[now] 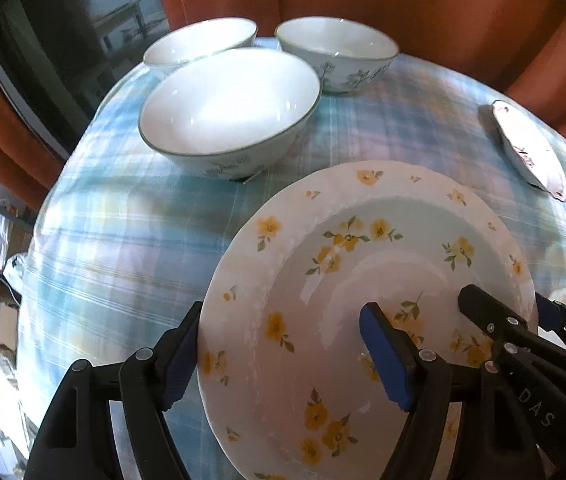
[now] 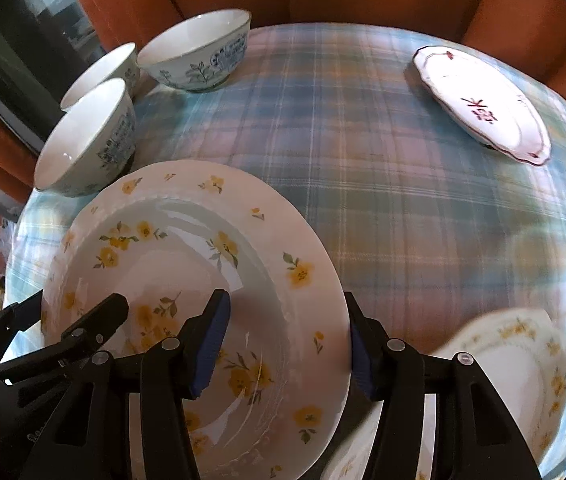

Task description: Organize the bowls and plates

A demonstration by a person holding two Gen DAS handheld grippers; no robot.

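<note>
Both hand-held grippers are on one plate. The left hand-held gripper (image 1: 283, 356) straddles the near-left rim of the white glazed ceramic plate with yellow flower print (image 1: 363, 300): one blue pad against the outer edge, the other over the well. The right hand-held gripper (image 2: 287, 348) takes the opposite rim the same way. Each seems to pinch the rim; contact of the inner pads cannot be confirmed. The plate sits tilted, near edge toward the cameras, above the bench (image 1: 123, 240) under a blue, pink and yellow plaid cloth.

Progress, as judged: early to middle. Three white porcelain bowls with blue-green floral outsides and a thin dark rim line (image 1: 231, 104) are clustered at the far-left corner, just beside one another, not nested. An oval white dish with a scalloped dark-red edge and red brush characters (image 2: 483, 104) lies alone at the far right, well apart. A second yellow-flowered plate (image 2: 523, 368), blurred, lies low right in the right wrist view. Likely remaining: set the held plate with its match, nest the bowls, place the oval dish.

Materials: all crockery is hard, glossy, with window glare on the glaze. The held plate has a ribbed, embossed band between rim and well. The cloth is soft woven fabric, slightly wrinkled. Orange upholstered seating surrounds the bench.
</note>
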